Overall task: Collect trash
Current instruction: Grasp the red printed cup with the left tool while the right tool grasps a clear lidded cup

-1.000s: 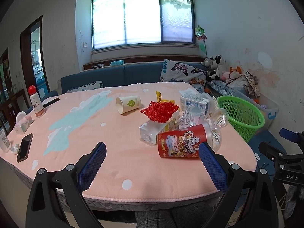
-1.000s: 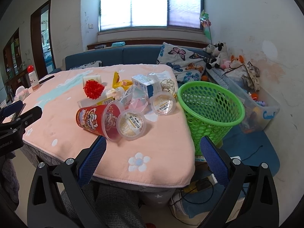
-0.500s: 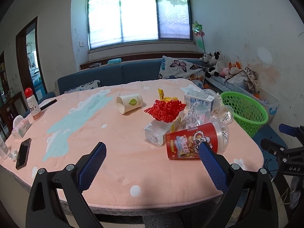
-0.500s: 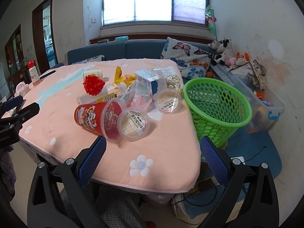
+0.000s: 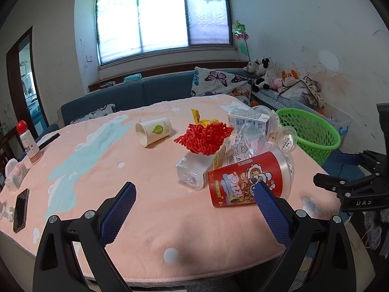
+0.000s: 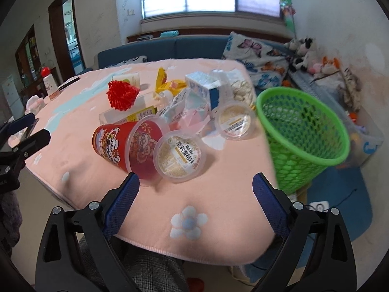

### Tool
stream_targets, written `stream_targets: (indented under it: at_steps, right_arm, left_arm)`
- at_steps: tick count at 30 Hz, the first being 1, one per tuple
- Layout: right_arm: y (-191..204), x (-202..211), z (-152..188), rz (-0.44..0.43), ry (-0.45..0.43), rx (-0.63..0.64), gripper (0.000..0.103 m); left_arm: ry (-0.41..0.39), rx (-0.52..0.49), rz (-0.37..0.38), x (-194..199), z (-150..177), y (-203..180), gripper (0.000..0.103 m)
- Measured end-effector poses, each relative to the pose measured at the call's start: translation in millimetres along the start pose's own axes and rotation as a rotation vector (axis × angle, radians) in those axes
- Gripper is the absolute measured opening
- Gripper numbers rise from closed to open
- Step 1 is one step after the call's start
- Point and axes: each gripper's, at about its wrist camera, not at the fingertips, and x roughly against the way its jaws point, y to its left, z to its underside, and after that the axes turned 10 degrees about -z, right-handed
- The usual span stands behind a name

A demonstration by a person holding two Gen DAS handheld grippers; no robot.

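A red snack cup [image 6: 114, 143] is seen lying on its side on the pink tabletop [image 6: 218, 202], just ahead of the right tool [image 6: 194, 192] and toward its left finger, with a clear lidded tub [image 6: 180, 155] touching it. More litter is piled beyond: a red mesh puff [image 5: 204, 137], a milk carton [image 5: 248, 120] and a paper cup [image 5: 153, 131]. A green basket [image 6: 304, 133] is found ahead to the right, off the tabletop edge. Both the right tool and the left tool [image 5: 194, 199] are held spread, gripping nothing.
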Motion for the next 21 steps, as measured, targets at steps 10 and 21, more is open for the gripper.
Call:
stream_targets:
  at_steps: [10,21]
  right_arm:
    - [-12,-32,-9,-0.087,0.049,0.033,0.088]
    - [-13,-58,-21,-0.159,0.082,0.084,0.088]
  left_arm:
    - [0.022,-0.020,0.056,-21,-1,1,0.094]
    - [0.053,-0.065,0.090,-33,2,0,0.087]
